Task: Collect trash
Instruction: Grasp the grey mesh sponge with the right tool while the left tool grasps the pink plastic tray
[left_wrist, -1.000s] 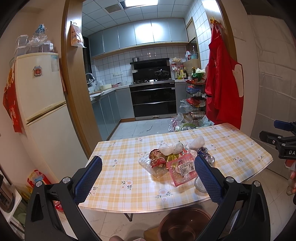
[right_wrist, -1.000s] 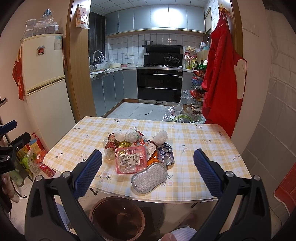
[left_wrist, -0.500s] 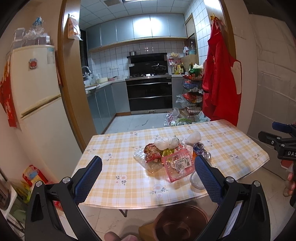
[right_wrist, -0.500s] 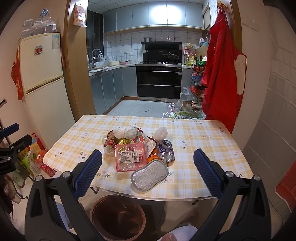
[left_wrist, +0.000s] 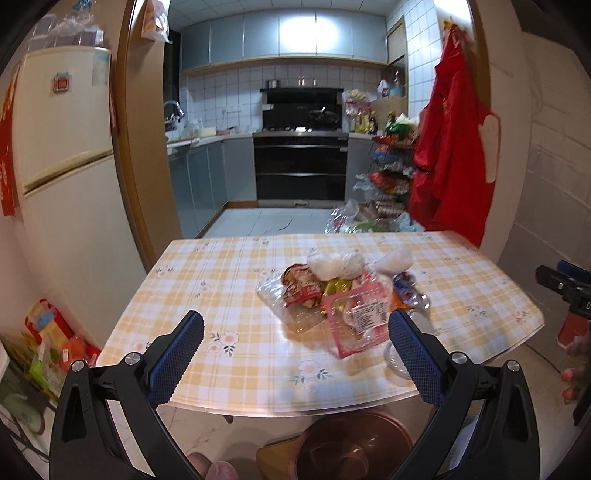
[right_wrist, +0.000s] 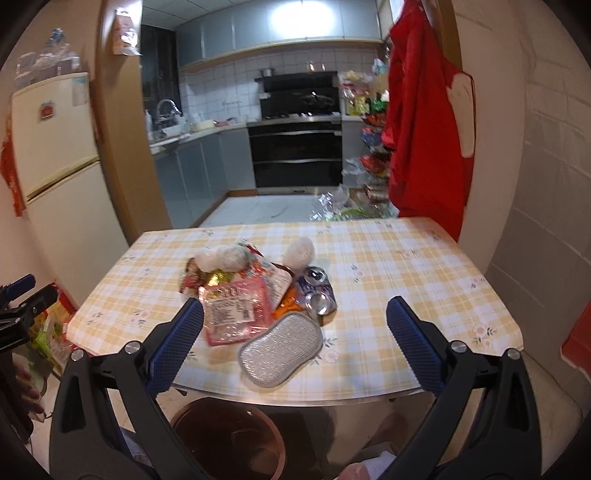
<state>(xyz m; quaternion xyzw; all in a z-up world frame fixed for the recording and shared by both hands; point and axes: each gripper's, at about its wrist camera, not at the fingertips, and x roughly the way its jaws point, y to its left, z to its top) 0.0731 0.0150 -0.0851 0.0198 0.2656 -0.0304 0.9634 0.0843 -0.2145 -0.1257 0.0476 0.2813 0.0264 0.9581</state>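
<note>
A pile of trash lies mid-table on the yellow checked tablecloth (left_wrist: 207, 295): a pink plastic tray with a label (left_wrist: 354, 317), a red snack wrapper (left_wrist: 301, 284), white crumpled tissues (left_wrist: 334, 264), crushed cans (right_wrist: 317, 291) and a silver scouring pad (right_wrist: 280, 349). A brown bin (right_wrist: 229, 439) stands on the floor under the near table edge; it also shows in the left wrist view (left_wrist: 351, 446). My left gripper (left_wrist: 295, 354) is open and empty, short of the pile. My right gripper (right_wrist: 295, 350) is open and empty, above the pad.
A fridge (left_wrist: 62, 177) stands at left, a wooden door frame (left_wrist: 140, 147) beside it. A red apron (left_wrist: 454, 158) hangs at right by a white wall. A wire rack with bags (left_wrist: 388, 177) stands behind the table. The kitchen oven (left_wrist: 301, 166) is at the far back.
Both grippers have moved closer to the table and tilted slightly down; the pile looks nearer. Both stay open and empty.
</note>
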